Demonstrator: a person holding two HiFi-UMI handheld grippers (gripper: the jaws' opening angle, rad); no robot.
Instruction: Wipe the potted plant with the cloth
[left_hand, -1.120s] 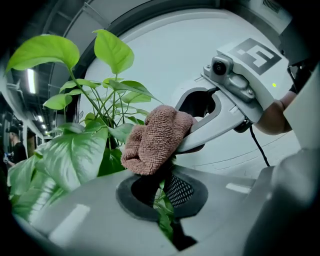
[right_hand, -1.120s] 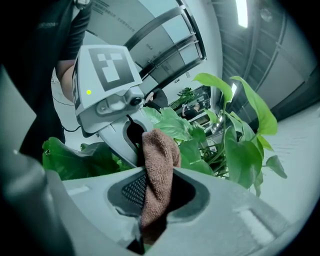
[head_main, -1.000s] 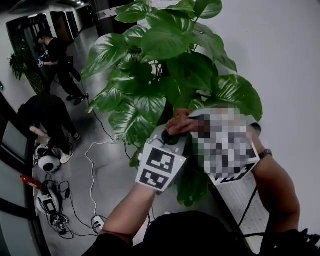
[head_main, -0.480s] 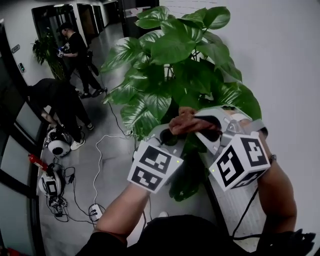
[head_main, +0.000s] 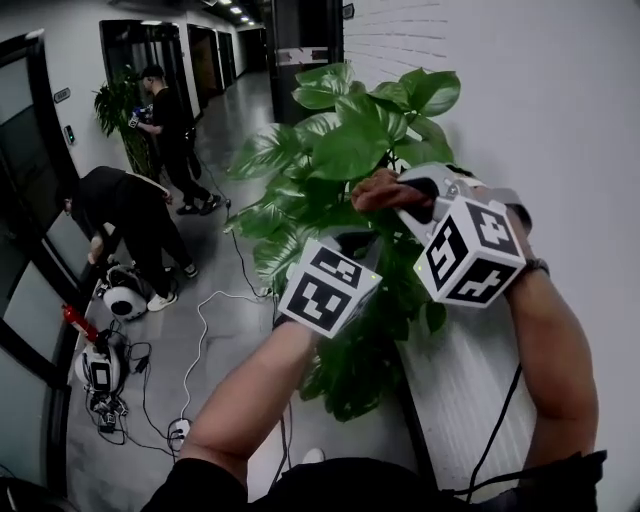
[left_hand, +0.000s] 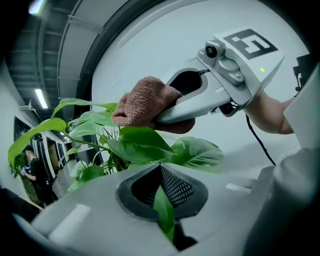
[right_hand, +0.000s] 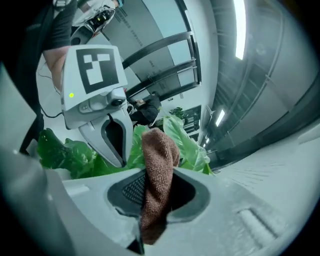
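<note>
**Beside a white wall (head_main: 560, 100), at the top of a leafy plant**

Clamped tight in the right gripper (right_hand: 150, 200): a brown cloth (right_hand: 157, 170), seemingly touching a top leaf of the potted plant (head_main: 340, 170). Pinched between the closed jaws of the left gripper (left_hand: 161, 197), just below: one narrow green leaf (left_hand: 164, 215).

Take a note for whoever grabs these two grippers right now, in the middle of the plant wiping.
Left gripper: shut on a leaf of the potted plant.
Right gripper: shut on the brown cloth, held up among the top leaves, just above a broad leaf; contact unclear.
Done: cloth in the jaws, one leaf pinched. How many leaves are wiped cannot be told.
Left: wipe the leaves; release the pinched leaf gently, as it may tear.
</note>
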